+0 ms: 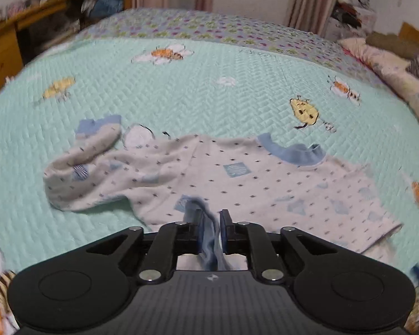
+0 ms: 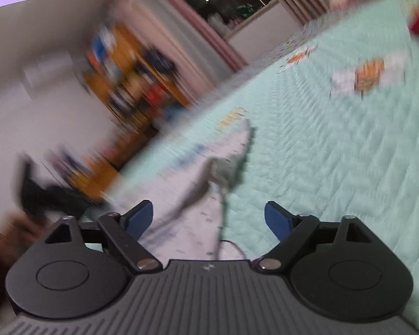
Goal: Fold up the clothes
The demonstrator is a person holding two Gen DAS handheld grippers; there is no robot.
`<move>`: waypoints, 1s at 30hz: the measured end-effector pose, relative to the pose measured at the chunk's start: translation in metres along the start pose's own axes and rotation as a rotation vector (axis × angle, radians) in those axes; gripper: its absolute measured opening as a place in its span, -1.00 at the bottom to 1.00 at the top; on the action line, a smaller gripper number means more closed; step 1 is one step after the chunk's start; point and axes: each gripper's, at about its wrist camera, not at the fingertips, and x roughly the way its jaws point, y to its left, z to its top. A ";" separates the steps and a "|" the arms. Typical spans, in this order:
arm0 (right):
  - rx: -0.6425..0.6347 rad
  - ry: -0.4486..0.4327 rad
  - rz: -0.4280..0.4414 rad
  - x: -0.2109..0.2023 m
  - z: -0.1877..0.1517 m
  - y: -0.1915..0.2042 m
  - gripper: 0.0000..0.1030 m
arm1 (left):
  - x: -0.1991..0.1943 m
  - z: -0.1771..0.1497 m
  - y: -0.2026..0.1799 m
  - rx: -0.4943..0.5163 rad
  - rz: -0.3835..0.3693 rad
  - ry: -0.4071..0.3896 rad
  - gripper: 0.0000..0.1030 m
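A small white shirt (image 1: 209, 178) with dark specks, pale blue patches and blue trim lies spread on the mint quilted bedspread (image 1: 209, 89). Its blue collar (image 1: 296, 152) is at the right, and one sleeve (image 1: 95, 150) with a blue cuff is bunched at the left. My left gripper (image 1: 211, 217) is shut on a blue-edged fold of the shirt at its near edge. In the blurred, tilted right wrist view, my right gripper (image 2: 208, 215) stands open above the shirt (image 2: 187, 195), whose cloth passes under the gap without touching the blue pads (image 2: 276, 220).
A wooden desk and shelves (image 1: 5, 44) packed with items stand left of the bed. Curtains (image 1: 307, 0) and a window are at the far side. Pillows and bedding (image 1: 391, 64) are piled at the right. The bedspread (image 2: 335, 153) stretches far beyond the shirt.
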 end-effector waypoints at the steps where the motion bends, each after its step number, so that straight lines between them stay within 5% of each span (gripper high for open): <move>1: -0.081 -0.001 -0.057 0.003 0.002 0.013 0.72 | -0.002 -0.001 0.001 0.019 0.003 -0.003 -0.93; 8: -0.598 0.088 -0.357 0.067 0.010 0.072 0.73 | -0.003 -0.004 0.008 0.033 -0.074 0.015 -1.00; 10: -0.633 0.115 -0.384 0.081 0.010 0.073 0.73 | -0.002 -0.008 0.013 0.008 -0.140 0.036 -0.92; 14: -0.636 0.133 -0.396 0.091 0.011 0.072 0.73 | 0.003 -0.018 0.026 -0.073 -0.150 0.039 -0.14; 19: -0.622 0.143 -0.389 0.094 0.008 0.073 0.73 | 0.010 -0.027 0.041 -0.157 -0.080 0.038 0.51; 27: -0.643 0.144 -0.367 0.091 0.004 0.077 0.73 | 0.030 -0.038 0.065 -0.293 -0.075 0.104 0.53; 30: -0.675 0.146 -0.371 0.095 0.002 0.079 0.73 | 0.032 -0.034 0.057 -0.255 -0.087 0.072 0.34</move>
